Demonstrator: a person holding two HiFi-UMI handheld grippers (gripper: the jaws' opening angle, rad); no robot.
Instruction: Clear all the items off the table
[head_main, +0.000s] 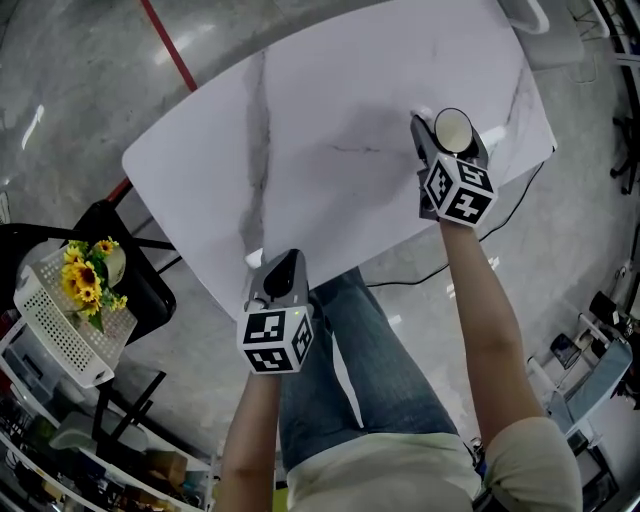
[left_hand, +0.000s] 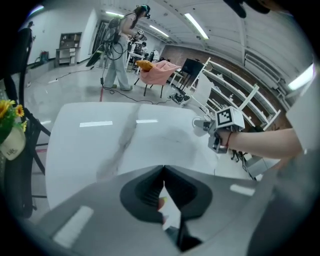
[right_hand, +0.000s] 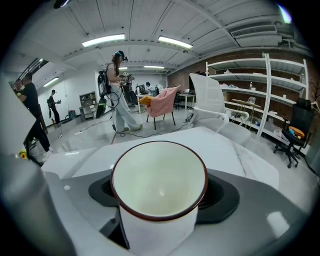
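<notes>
Gripping a white cup (right_hand: 159, 185) between its jaws, right claw (head_main: 447, 140) above table (head_main: 300, 130), left claw (left_hand: 163, 172) closed.

blue jeans (head_main: 360, 360), pale top (head_main: 385, 480); l claw (head_main: 258, 262), r claw (head_main: 440, 130) grey, b&w marker cubes (head_main: 275, 342); red wristband (left_hand: 228, 138).

I can read no word, number or brand anywhere here. The cube (head_main: 275, 342) on my left gripper (head_main: 262, 266) and the cube (head_main: 460, 190) on my right gripper (head_main: 445, 128) carry only black-and-white square marker patterns, not letters or digits. The white cup (right_hand: 160, 185) held in my right jaws shows a plain wall with a dark rim line.
</notes>
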